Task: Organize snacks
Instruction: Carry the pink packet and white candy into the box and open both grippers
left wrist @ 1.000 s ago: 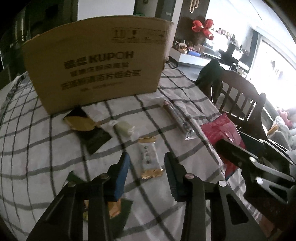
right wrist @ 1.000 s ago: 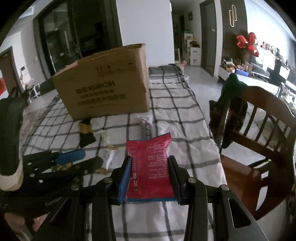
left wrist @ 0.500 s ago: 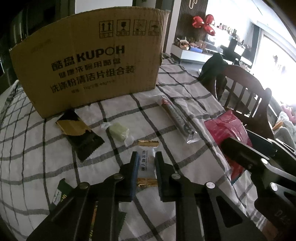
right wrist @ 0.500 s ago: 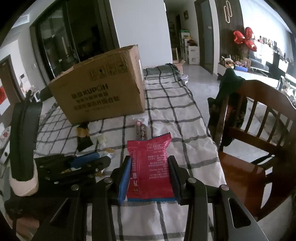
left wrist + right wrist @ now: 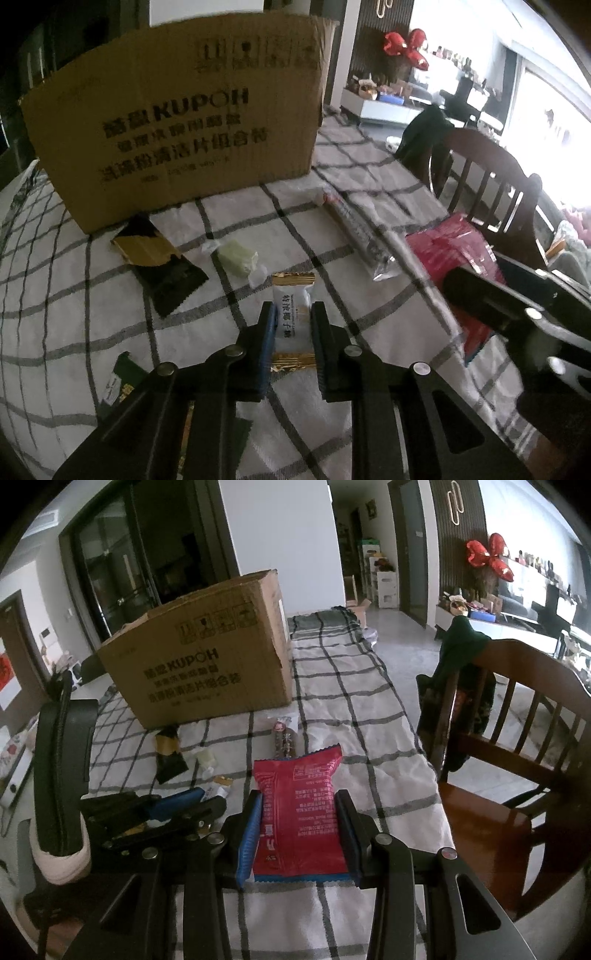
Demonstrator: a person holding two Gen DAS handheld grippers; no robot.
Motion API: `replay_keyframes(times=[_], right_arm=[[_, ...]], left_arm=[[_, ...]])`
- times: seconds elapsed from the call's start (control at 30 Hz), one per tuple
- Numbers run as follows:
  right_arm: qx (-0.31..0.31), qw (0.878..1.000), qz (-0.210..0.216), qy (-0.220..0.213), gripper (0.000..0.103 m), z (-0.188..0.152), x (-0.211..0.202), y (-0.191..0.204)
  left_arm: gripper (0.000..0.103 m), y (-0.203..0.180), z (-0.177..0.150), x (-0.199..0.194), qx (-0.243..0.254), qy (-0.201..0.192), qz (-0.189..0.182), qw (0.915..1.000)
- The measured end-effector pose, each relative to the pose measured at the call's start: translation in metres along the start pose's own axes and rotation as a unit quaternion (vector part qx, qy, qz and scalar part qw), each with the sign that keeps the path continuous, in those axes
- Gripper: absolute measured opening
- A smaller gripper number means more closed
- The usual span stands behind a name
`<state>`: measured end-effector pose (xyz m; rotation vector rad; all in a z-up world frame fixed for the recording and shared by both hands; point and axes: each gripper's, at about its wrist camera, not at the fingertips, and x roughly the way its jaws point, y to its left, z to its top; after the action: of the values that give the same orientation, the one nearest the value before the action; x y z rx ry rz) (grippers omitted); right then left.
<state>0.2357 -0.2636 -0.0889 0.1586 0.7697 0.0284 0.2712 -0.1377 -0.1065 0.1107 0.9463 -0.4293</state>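
Checked tablecloth (image 5: 332, 258); left gripper (image 5: 293, 319) pinching white gold-ended candy (image 5: 291, 317).

A white candy (image 5: 291, 321) with gold ends lies on the checked counter (image 5: 55, 295), pinched at its sides. A red bag (image 5: 299, 812) lies flat, clamped too. Near the open box (image 5: 173, 133) lie a black-gold packet (image 5: 159, 262), a green sweet (image 5: 238, 256) and a long stick (image 5: 360, 232).
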Motion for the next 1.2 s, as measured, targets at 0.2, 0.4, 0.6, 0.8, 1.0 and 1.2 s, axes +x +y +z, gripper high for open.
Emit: replay_keyframes(times=[0.2, 0.4, 0.6, 0.8, 1.0, 1.2], right_arm=[[0.003, 1.0, 0.013, -0.01, 0.04, 0.005, -0.008, 0.003], [-0.004, 0.999, 0.028, -0.033, 0.04, 0.022, -0.019, 0.011], [-0.01, 0.997, 0.044, -0.063, 0.04, 0.047, -0.028, 0.021], [-0.02, 0.994, 0.063, -0.091, 0.04, 0.079, -0.033, 0.033], [-0.038, 0.989, 0.085, -0.114, 0.04, 0.116, -0.031, 0.048], [-0.06, 0.987, 0.099, -0.113, 0.04, 0.153, -0.018, 0.063]], left_arm=[[0.02, 0.006, 0.007, -0.025, -0.012, -0.026, 0.002, 0.9996], [0.02, 0.012, 0.023, -0.056, -0.018, -0.057, 0.003, 0.9982], [0.02, 0.023, 0.045, -0.084, -0.022, -0.096, 0.011, 0.9951], [0.02, 0.04, 0.07, -0.106, -0.019, -0.137, 0.036, 0.9897], [0.02, 0.058, 0.096, -0.119, -0.021, -0.165, 0.053, 0.9847], [0.02, 0.077, 0.126, -0.123, -0.021, -0.177, 0.063, 0.982]])
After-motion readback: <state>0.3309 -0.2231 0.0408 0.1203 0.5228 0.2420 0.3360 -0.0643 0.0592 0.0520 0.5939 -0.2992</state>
